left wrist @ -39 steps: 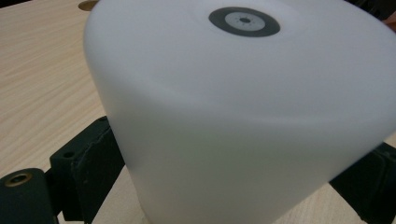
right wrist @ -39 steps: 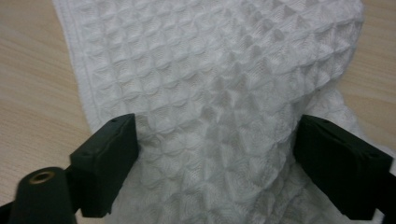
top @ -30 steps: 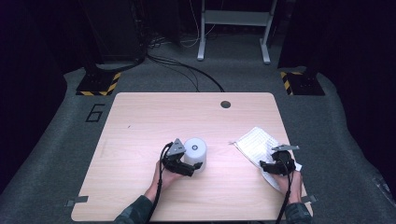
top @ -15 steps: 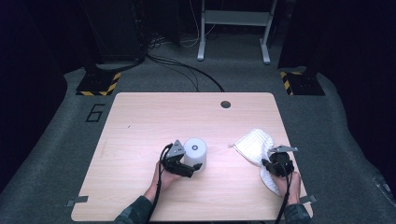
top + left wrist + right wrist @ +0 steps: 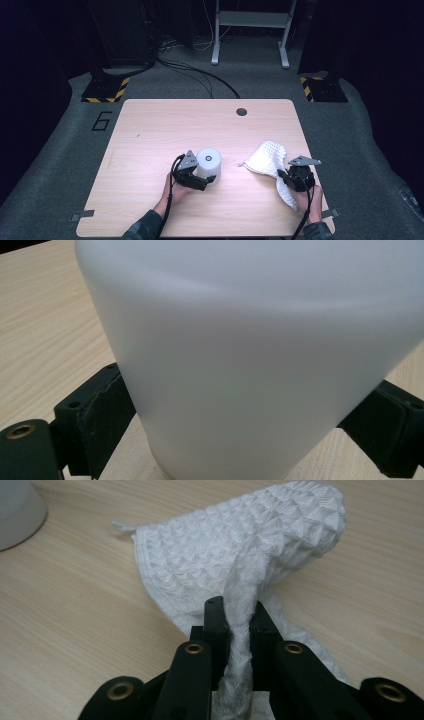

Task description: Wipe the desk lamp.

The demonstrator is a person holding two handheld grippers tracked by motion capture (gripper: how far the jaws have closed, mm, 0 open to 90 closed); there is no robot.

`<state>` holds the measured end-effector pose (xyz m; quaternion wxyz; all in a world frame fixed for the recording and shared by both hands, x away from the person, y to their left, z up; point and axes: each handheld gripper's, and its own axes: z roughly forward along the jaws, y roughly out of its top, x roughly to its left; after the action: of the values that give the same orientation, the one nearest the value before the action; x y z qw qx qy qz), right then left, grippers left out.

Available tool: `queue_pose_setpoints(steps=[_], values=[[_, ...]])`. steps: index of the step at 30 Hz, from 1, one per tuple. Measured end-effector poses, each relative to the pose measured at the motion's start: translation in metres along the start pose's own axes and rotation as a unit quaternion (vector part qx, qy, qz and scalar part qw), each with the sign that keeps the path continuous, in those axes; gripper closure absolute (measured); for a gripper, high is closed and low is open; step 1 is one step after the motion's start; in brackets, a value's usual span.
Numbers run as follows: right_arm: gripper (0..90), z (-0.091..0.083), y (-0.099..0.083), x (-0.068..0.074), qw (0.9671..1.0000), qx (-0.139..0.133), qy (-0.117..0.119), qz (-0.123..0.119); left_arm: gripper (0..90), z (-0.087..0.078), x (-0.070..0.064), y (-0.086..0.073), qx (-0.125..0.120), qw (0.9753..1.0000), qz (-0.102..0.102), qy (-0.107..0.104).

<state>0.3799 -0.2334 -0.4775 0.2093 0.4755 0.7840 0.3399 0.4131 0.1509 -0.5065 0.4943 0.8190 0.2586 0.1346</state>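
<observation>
Both grippers grip: left gripper [image 5: 206,181] clamps the white cup [image 5: 208,163], right gripper [image 5: 240,625] pinches the waffle cloth [image 5: 240,545], which likely goes next toward the cup for wiping.

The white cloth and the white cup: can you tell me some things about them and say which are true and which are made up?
1. The right gripper pinches the white cloth. True.
2. The white cup lies tipped over on its side. False: it stands on the table, with the left gripper closed round it.
3. The cloth lies spread out flat. False: it is bunched and pulled up where the jaws hold it.
4. The cup and the cloth are apart, not touching. True.
5. The cloth is draped over the cup. False: it is beside the cup, toward the person's right.
</observation>
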Motion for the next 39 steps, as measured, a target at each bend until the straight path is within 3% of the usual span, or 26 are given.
queue_pose_setpoints(steps=[7,14,22,39], values=[[83.0,-0.014,0.011,0.012,0.9991,-0.017,0.032,-0.022,8.3,0.000,0.000,0.000,0.002,1.0000,0.001,-0.001],[82.7,-0.023,0.024,0.027,0.9960,-0.038,0.071,-0.040,8.3,0.000,0.000,0.000,0.001,1.0000,-0.001,0.000],[82.8,-0.028,0.036,0.040,0.9913,-0.057,0.105,-0.056,8.3,-0.001,0.001,0.000,0.002,1.0000,0.002,-0.002],[82.8,-0.026,0.074,0.079,0.9794,-0.083,0.146,-0.112,8.3,-0.001,0.001,0.000,0.002,1.0000,0.003,-0.001]])
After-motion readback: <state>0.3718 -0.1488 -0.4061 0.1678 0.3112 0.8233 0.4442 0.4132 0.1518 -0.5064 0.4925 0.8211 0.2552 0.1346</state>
